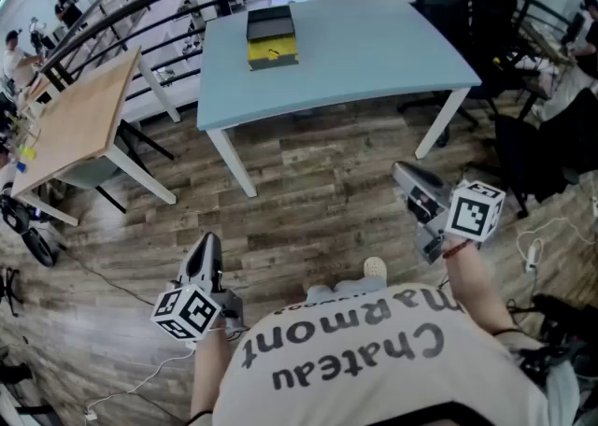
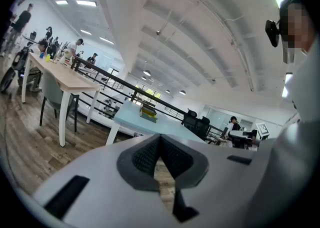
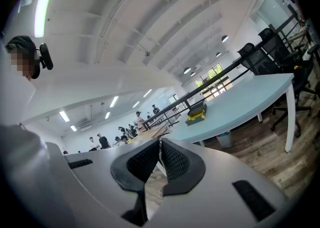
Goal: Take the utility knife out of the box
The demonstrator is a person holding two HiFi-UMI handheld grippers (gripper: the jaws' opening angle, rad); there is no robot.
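Currently the box (image 1: 271,36) sits near the far edge of the blue bench (image 1: 374,60), well apart from the person. The utility knife cannot be seen and is presumably inside. Both the left hand-held gripper (image 2: 160,141) and right hand-held gripper (image 3: 160,144) are fully closed and empty, so arriving without opening them could shove the box backward off the edge.

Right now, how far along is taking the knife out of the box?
Nothing done yet: the box sits on the blue table, far from both grippers. In hand: nothing; left gripper and right gripper jaws are shut, empty. Left: everything, starting with approaching the table.
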